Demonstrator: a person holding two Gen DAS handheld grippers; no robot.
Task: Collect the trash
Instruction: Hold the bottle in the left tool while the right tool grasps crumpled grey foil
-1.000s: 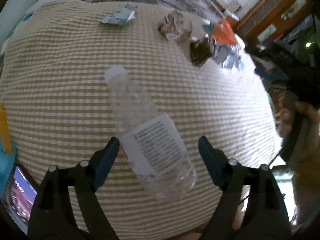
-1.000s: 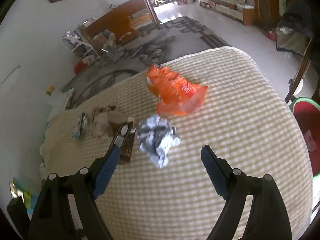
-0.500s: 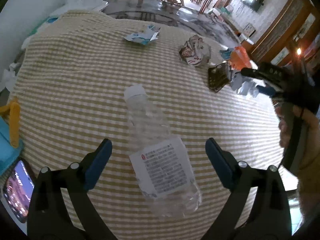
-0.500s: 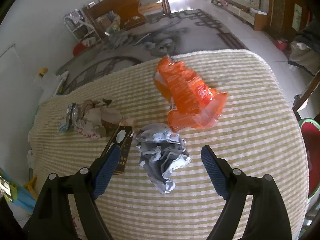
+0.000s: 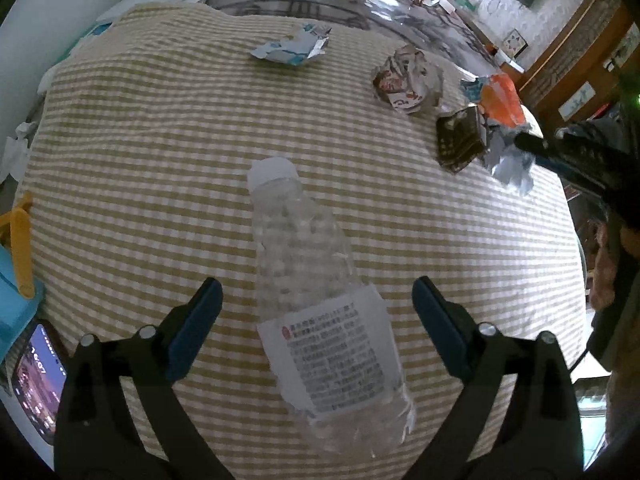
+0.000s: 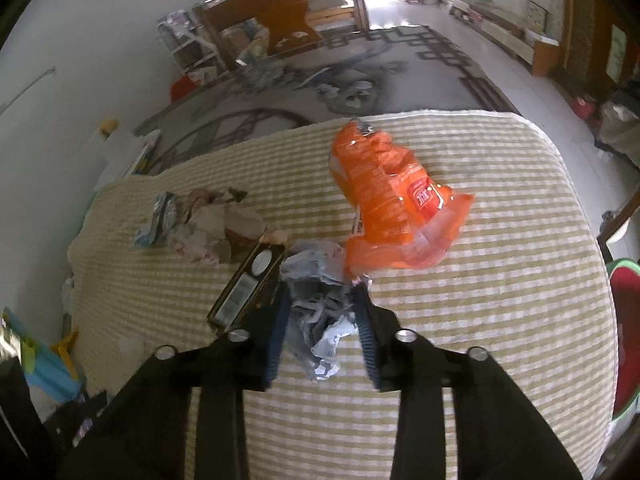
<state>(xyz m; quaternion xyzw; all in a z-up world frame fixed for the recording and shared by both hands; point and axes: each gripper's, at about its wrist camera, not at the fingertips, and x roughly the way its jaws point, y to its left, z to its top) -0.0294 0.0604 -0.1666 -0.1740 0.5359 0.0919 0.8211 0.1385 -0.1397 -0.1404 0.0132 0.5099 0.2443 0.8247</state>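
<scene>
Trash is seen scattered over a table covered by a beige checked cloth (image 5: 160,128). In the left wrist view, a clear plastic bottle (image 5: 320,300) with a white cap and a printed label lies on its side between the blue pads of the left gripper (image 5: 316,312); the jaws have just been opening and stand wide, with neither pad touching the bottle. Farther back a torn blue-and-white wrapper (image 5: 292,46), a crumpled printed paper (image 5: 408,80), a dark flat box (image 5: 460,140) and an orange bag (image 5: 502,98) are seen. At the right edge the right gripper (image 5: 524,144) is seen reaching onto a crumpled grey-white paper (image 5: 512,168), with a hand (image 5: 608,268) behind it.

In the right wrist view, the right gripper (image 6: 322,308) is shown with its jaws just closed in narrow on the crumpled grey-white paper (image 6: 320,312), which is pinched between the pads. The dark flat box (image 6: 248,288) lies just beside the left pad, the orange bag (image 6: 392,204) just beyond the paper, and the crumpled printed paper (image 6: 212,228) and a wrapper (image 6: 160,220) farther left
</scene>
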